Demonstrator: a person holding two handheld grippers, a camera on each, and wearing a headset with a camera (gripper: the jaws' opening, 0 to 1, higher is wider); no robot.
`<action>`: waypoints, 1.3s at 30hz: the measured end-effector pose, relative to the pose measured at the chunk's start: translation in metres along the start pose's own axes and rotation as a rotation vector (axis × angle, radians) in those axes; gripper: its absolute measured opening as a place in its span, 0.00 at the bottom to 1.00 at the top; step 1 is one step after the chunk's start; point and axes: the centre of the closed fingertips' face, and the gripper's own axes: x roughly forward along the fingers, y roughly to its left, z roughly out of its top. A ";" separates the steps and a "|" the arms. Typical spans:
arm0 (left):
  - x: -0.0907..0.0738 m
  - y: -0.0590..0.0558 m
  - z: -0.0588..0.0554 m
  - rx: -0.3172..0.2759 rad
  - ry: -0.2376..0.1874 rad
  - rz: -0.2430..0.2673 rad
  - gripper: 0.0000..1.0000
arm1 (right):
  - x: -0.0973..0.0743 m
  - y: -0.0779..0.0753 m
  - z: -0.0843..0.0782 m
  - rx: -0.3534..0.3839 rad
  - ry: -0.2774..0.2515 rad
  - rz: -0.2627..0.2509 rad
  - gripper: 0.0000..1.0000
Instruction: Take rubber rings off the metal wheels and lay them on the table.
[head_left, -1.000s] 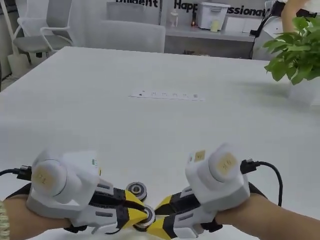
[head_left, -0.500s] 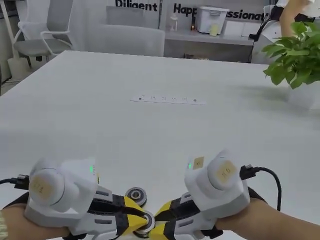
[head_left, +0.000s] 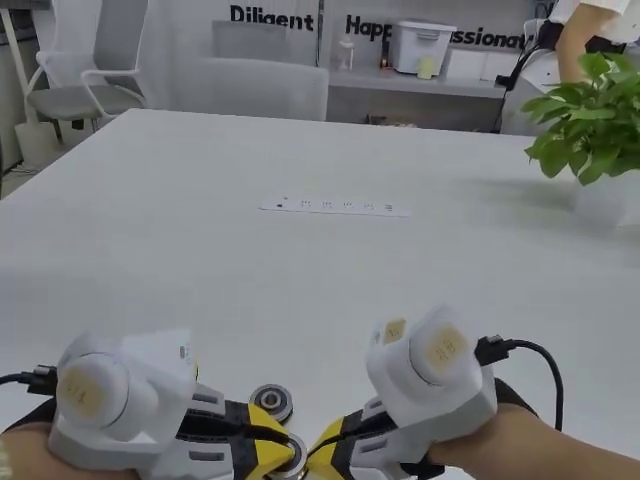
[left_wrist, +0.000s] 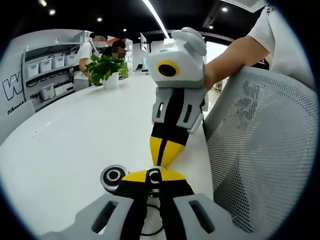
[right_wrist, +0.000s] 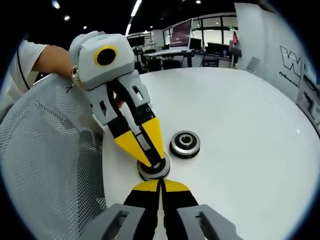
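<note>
Jaws of the left gripper (left_wrist: 153, 176) are closed from both sides on a small round metal wheel (right_wrist: 149, 173). In that gripper's own view we see the bright hub between the yellow tips. We judge that this clamp is there to stop the wheel turning or sliding while the other tool works. Facing it, tip to tip, the right gripper (right_wrist: 160, 185) has its jaws drawn narrow, nearly together. Its tips touch the near edge of that same wheel, where the black rubber ring (right_wrist: 143, 175) runs round the rim. Whether rubber is actually caught between them we cannot tell, since the tips hide the contact. We take the step in hand to be the first peel: one side holds, the other nips the ring to draw it off. Just beside the held wheel, apart from both grippers, a second metal wheel (right_wrist: 185, 144) lies flat on the white table (head_left: 320, 270) with its dark ring on, so we reckon little of the task is done. All this sits at the table's near edge, close to the person and to a grey mesh chair (right_wrist: 50, 165). Farther out a flat white power strip (head_left: 335, 207) lies mid-table, and a green potted plant (head_left: 590, 100) stands at the far right, both well apart from the work.
</note>
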 end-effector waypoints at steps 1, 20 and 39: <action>0.000 0.000 0.000 0.008 0.001 -0.001 0.02 | 0.000 -0.001 0.000 0.024 0.008 -0.002 0.00; 0.000 0.000 0.000 0.024 0.004 0.004 0.02 | -0.010 -0.006 0.011 0.285 -0.083 0.033 0.00; 0.001 0.001 -0.002 0.035 0.021 0.015 0.00 | -0.010 0.001 0.014 0.312 -0.087 0.051 0.00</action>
